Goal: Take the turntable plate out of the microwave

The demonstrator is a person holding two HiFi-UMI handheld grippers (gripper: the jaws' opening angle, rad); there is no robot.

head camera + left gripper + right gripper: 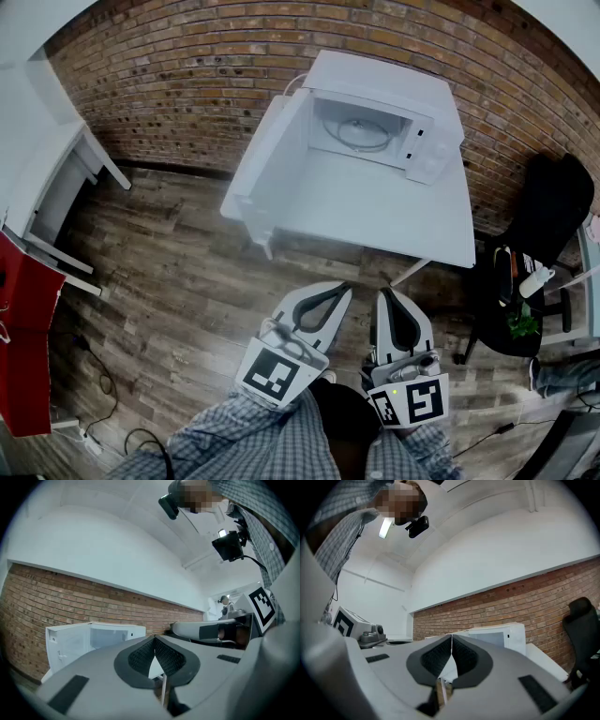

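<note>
A white microwave [380,117] stands at the far end of a white table [375,216], its door [267,150] swung open to the left. The glass turntable plate [361,134] lies inside the cavity. Both grippers hover near my lap, short of the table's near edge and well away from the microwave. My left gripper [345,287] is shut with nothing in it, as is my right gripper [385,293] beside it. The left gripper view shows shut jaws [154,638] with the microwave [93,639] beyond. The right gripper view shows shut jaws [451,636] and the microwave [506,637].
A brick wall [187,84] runs behind the table. A black office chair [544,234] stands to the right, a white cabinet [47,159] and a red panel [23,328] to the left. Cables [103,394] lie on the wooden floor.
</note>
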